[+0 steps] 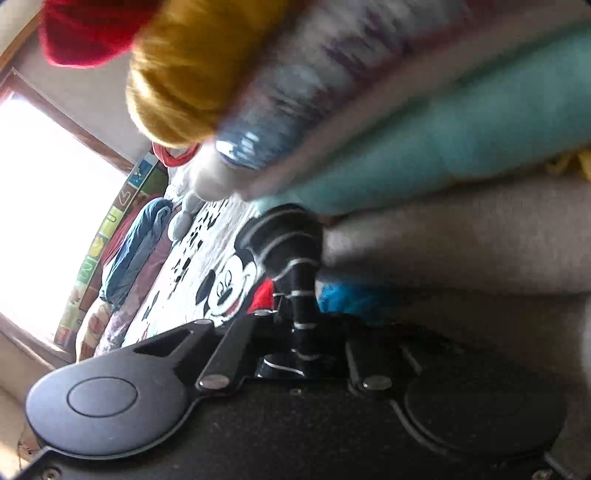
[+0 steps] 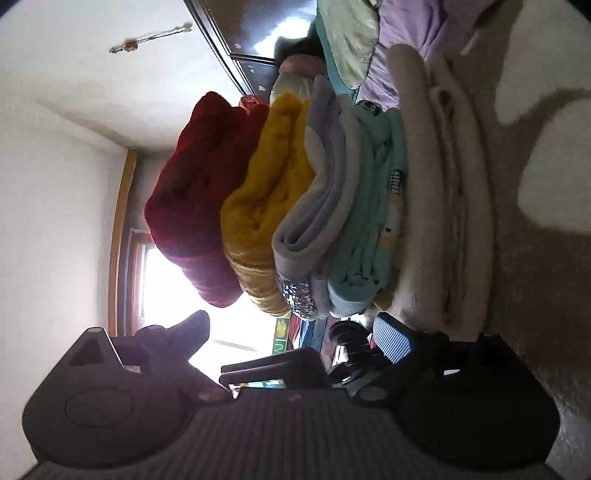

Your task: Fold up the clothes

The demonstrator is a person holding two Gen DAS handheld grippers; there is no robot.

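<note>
On the beige blanket a stack of folded clothes sits, maroon sweater topmost, mustard knit beneath. Just before it, the right gripper spreads wide, empty. Whether the left gripper, pressed against the pile's teal layer, grips anything, I cannot tell.

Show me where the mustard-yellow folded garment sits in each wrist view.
Left wrist: mustard-yellow garment at upper left, blurred, just right of the red garment.
Right wrist: at centre, second layer in the sideways stack.
Shared landmark: the red garment next to it; also the bright window.
</note>
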